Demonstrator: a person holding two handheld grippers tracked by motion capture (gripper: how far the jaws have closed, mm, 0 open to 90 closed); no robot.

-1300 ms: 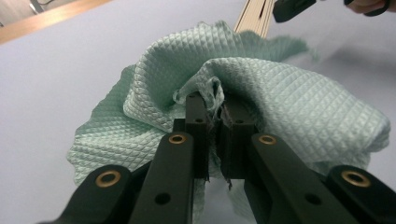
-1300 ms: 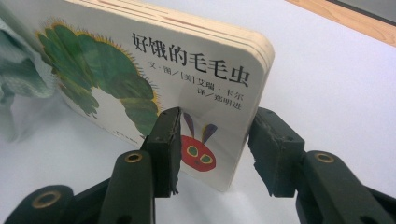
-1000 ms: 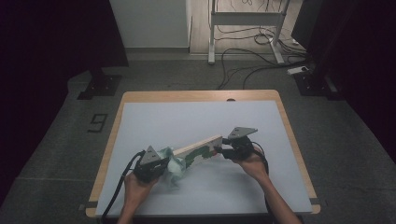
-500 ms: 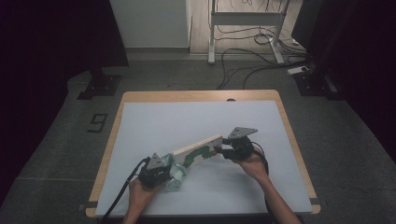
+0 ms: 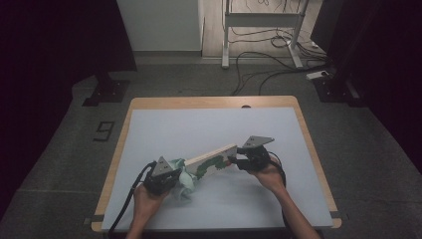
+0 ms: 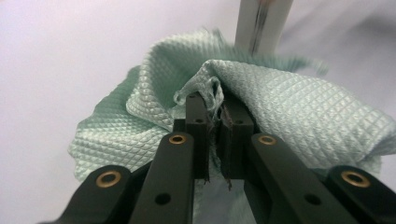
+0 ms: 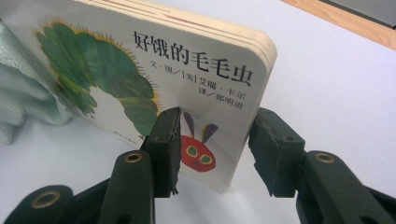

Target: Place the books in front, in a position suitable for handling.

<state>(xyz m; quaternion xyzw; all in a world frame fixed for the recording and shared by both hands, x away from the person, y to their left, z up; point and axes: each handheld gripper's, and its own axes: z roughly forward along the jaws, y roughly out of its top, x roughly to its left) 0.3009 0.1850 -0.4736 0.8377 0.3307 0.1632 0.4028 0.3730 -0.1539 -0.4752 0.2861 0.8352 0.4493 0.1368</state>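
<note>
The left tongs (image 6: 214,116) pinch a bunched green cloth (image 6: 289,112) just beside the board book (image 7: 154,70), whose corner the right tongs (image 7: 219,140) clamp upright on the table (image 5: 199,124). Wiping the cover seems underway; next, press the cloth along it.

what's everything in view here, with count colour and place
board book: 1, white cover with a green caterpillar and black print, stood on edge near the table's middle, its end between the right gripper's jaws
cloth: 1, pale green, waffle-textured, bunched at the book's left end
table: 1, white top with a wooden rim, centre of the high view
metal stand: 1, pale grey, on the floor beyond the table
cables: several, black, on the floor by the stand
left gripper: 1, black, near the table's front left, shut on the cloth
right gripper: 1, black, right of the book, clamping its end
hands: 2, entering from the bottom edge, each holding a gripper
</note>
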